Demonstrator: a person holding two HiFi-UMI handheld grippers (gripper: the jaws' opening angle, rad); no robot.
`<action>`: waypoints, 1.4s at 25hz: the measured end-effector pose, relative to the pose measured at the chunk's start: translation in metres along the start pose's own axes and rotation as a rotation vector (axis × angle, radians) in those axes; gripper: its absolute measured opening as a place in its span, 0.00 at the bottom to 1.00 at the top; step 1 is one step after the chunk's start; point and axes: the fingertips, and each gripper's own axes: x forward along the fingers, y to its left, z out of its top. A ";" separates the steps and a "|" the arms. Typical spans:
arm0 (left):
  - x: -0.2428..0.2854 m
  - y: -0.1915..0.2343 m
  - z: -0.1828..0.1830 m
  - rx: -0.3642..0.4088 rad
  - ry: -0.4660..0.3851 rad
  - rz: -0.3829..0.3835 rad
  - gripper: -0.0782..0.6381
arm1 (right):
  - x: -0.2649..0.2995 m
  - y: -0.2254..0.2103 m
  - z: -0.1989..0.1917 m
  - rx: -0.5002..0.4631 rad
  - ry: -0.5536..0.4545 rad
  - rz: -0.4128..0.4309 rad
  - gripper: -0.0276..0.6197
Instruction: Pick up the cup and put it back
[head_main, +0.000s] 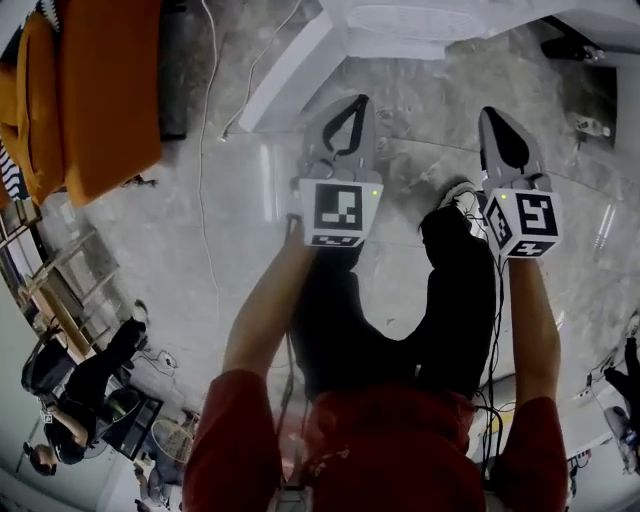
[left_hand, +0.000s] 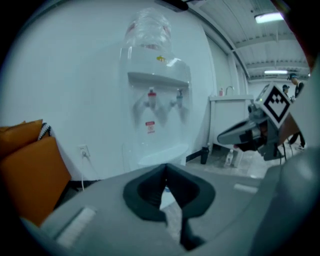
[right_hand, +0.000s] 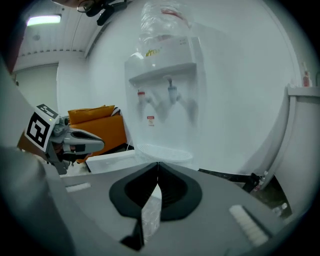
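No cup shows in any view. A white water dispenser with a bottle on top stands against the wall ahead of both grippers; its base is at the top of the head view. My left gripper is held at waist height over the floor, its jaws shut with the tips meeting and nothing between them. Beside it my right gripper is also shut and empty. Each gripper shows in the other's view: the right, the left.
An orange sofa stands to the left. A cable runs down the floor next to it. A white counter is at the right of the dispenser. A person sits at lower left.
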 end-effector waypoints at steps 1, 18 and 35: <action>0.012 -0.001 -0.019 -0.010 -0.012 0.008 0.11 | 0.015 -0.003 -0.017 -0.010 -0.015 0.004 0.04; 0.202 0.016 -0.259 -0.062 -0.070 -0.017 0.11 | 0.245 -0.084 -0.242 0.106 -0.007 0.048 0.04; 0.236 -0.003 -0.315 -0.086 -0.041 -0.119 0.11 | 0.260 -0.064 -0.307 0.223 0.101 0.100 0.04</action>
